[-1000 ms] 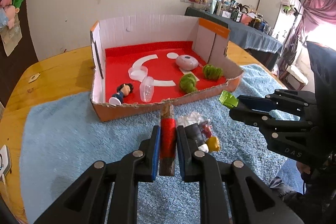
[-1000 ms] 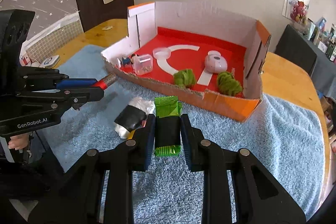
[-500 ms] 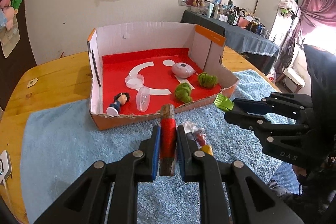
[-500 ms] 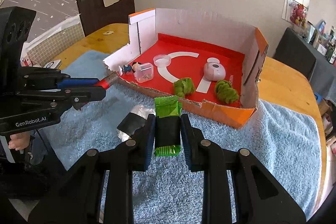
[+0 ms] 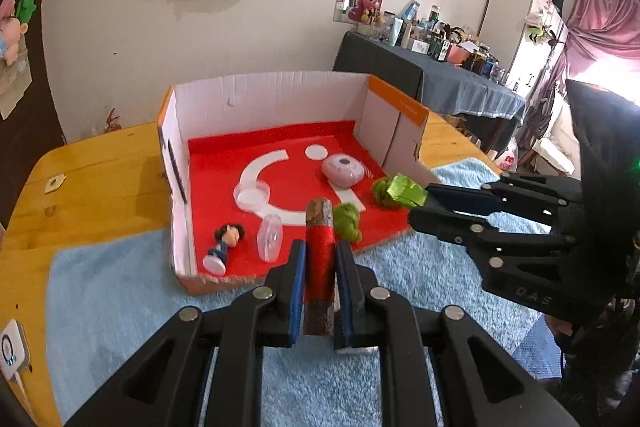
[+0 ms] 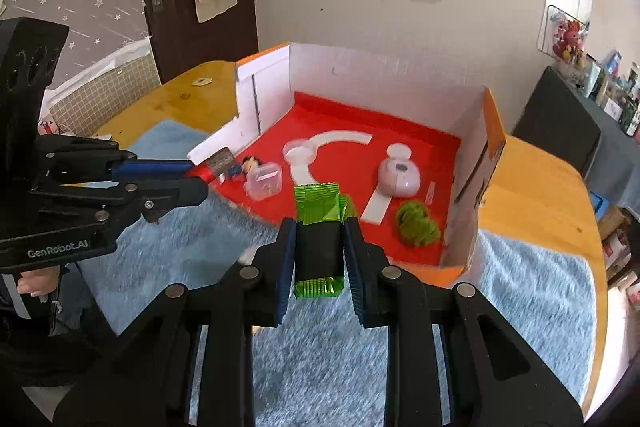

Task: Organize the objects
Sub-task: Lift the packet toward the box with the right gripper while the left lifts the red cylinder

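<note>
left hand-held gripper [image 5: 320, 267]: clenched on wooden stick [image 5: 319, 259], which stands upright between the blue pads, top end poking above the fingertips, bottom end below them
stick look: brown bark, middle wrapped in red thread
stick place: in the air over the blue towel [image 5: 120, 307], just in front of the near wall of the cardboard box [image 5: 272, 95]
right hand-held gripper [image 6: 320, 247]: grasping green snack packet [image 6: 320, 227], pinched at its dark middle, crimped green ends sticking out above and below the pads
packet place: over the towel at the box's low front edge
box: white walls, orange rims, red floor with white shapes, on wooden tabletop [image 5: 92, 179]
inside box: doll figure [image 5: 224, 245], clear plastic case [image 5: 270, 237], clear lid [image 5: 252, 195], pink round device [image 5: 343, 169], two green fuzzy balls [image 6: 416, 223]
grippers relative: side by side, apart, both pointing at the box
</note>
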`<action>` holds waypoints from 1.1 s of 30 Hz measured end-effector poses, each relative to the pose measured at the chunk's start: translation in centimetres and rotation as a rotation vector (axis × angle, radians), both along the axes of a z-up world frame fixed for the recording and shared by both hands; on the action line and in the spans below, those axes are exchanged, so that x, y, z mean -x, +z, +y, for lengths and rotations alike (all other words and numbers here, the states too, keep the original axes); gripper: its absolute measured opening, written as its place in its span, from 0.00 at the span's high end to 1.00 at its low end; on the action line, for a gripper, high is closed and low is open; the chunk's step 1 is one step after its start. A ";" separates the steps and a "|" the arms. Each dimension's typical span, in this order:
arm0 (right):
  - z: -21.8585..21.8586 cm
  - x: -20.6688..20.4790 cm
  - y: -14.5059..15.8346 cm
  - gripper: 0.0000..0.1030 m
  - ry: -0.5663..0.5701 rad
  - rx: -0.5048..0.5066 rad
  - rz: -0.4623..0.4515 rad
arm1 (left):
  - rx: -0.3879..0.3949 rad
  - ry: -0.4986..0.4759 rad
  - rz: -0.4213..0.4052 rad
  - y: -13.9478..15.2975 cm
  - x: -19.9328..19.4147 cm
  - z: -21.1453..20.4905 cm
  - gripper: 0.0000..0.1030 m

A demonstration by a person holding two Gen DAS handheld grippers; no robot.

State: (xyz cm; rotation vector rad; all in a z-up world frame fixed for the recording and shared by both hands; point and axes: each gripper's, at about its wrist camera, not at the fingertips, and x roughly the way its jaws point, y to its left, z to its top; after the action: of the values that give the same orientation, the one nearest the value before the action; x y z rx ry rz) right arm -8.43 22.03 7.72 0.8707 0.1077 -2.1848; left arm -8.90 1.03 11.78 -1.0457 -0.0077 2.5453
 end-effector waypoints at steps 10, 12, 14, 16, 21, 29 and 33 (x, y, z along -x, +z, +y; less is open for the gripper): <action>-2.0 5.5 0.6 0.78 0.022 -0.006 -0.063 | -0.053 -0.022 -0.094 0.2 4.9 0.3 0.85; -2.4 6.7 0.4 0.78 0.032 -0.012 -0.087 | -0.065 -0.026 -0.129 0.0 6.0 0.4 0.85; -3.0 7.9 -0.1 0.78 0.039 -0.030 -0.122 | -0.073 -0.035 -0.168 -0.4 7.5 0.6 0.85; -3.4 8.9 -0.6 0.78 0.040 -0.046 -0.145 | -0.069 -0.032 -0.193 -0.9 8.6 0.7 0.85; -4.2 11.1 -1.6 0.78 0.048 -0.076 -0.206 | -0.089 -0.038 -0.271 -2.3 11.0 0.5 0.85; -5.5 12.6 -2.7 0.78 0.069 -0.148 -0.254 | -0.126 -0.034 -0.353 -4.6 13.5 0.0 0.85; -5.8 12.9 -2.6 0.78 0.063 -0.170 -0.247 | -0.151 -0.023 -0.367 -4.8 14.2 -0.5 0.85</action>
State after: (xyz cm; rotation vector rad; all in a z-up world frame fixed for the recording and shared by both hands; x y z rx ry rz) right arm -21.33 16.21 5.15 1.2098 0.1986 -2.0135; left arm -23.12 0.57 7.01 -1.4221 -0.2799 2.2569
